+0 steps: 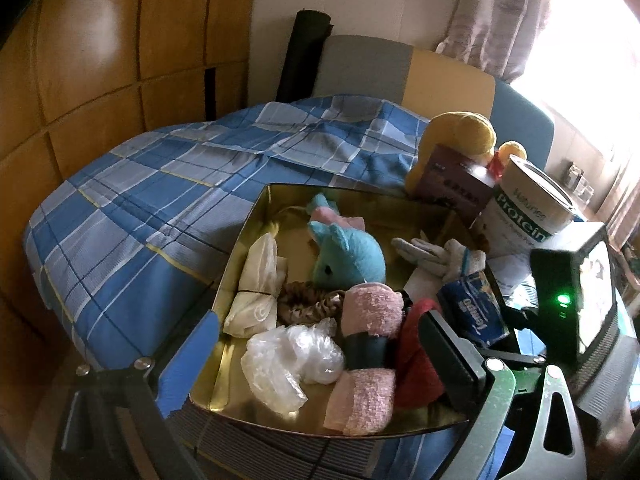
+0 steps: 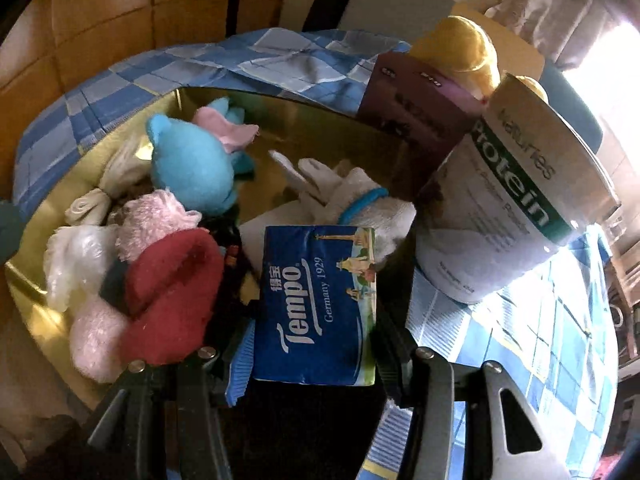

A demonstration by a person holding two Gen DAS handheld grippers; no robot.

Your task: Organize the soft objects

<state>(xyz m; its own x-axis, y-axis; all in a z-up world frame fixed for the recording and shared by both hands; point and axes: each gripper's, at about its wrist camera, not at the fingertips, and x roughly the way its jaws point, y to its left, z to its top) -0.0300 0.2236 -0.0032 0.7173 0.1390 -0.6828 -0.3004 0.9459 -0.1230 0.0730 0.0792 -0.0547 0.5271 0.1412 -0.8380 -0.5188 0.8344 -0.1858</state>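
The right hand-held gripper (image 2: 316, 344) pinches a tissue pack (image 2: 318, 304) above the gold tray (image 1: 256, 220)'s near right corner. The left hand-held gripper (image 1: 320, 344) hangs spread, empty. Next, likely: release beside the glove (image 2: 352, 192).

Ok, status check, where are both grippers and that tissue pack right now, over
Right gripper shut on Tempo tissue pack, over gold tray's near edge. Left gripper open, empty, above tray. White glove and red cloth crowd the drop spot.

Both wrist views angled down, close over gold tray (image 1: 240, 264) (image 2: 36, 280); right nearer.
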